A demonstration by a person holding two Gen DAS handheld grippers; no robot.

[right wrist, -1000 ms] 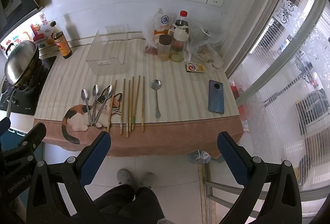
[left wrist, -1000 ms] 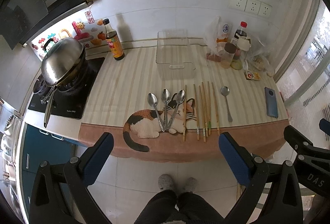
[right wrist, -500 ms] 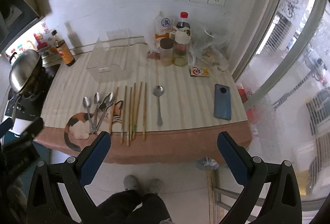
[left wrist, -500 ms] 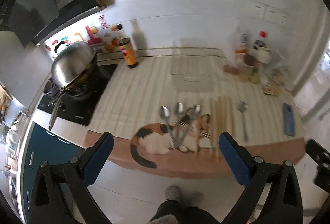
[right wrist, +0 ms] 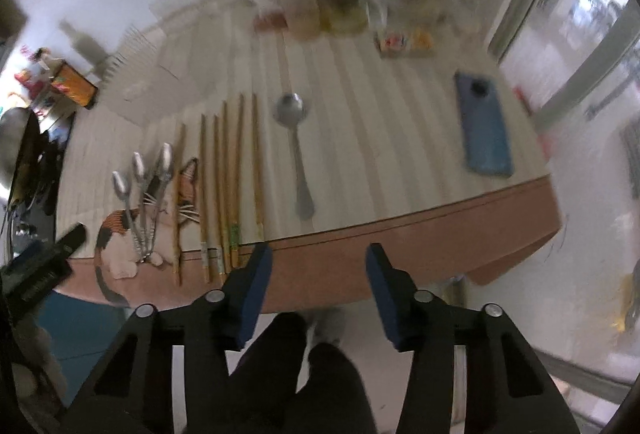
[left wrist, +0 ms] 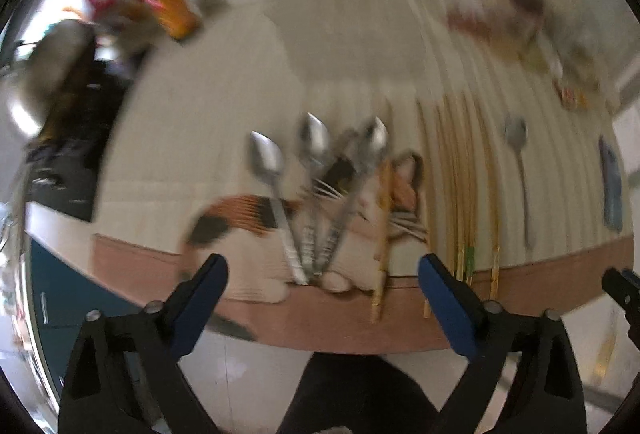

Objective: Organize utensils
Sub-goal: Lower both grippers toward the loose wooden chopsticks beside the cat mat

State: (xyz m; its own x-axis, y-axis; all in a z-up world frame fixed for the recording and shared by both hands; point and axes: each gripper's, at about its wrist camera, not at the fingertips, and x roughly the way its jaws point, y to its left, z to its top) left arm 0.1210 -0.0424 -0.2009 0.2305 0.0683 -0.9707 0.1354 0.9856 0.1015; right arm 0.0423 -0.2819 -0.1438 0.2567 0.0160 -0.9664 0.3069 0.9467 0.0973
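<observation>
3 fanned steel spoons point(left wrist: 316, 194), wooden chopsticks point(right wrist: 228, 186) alongside, 1 spoon point(right wrist: 296, 154) apart

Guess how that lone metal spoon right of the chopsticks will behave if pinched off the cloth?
The lone spoon looks like stiff polished metal, so it likely won't flex but may slip between pads. Its handle lies flat on the tablecloth, so getting fingers under it could be awkward. The rounded bowl probably makes it rock or pivot if pushed sideways.
</observation>
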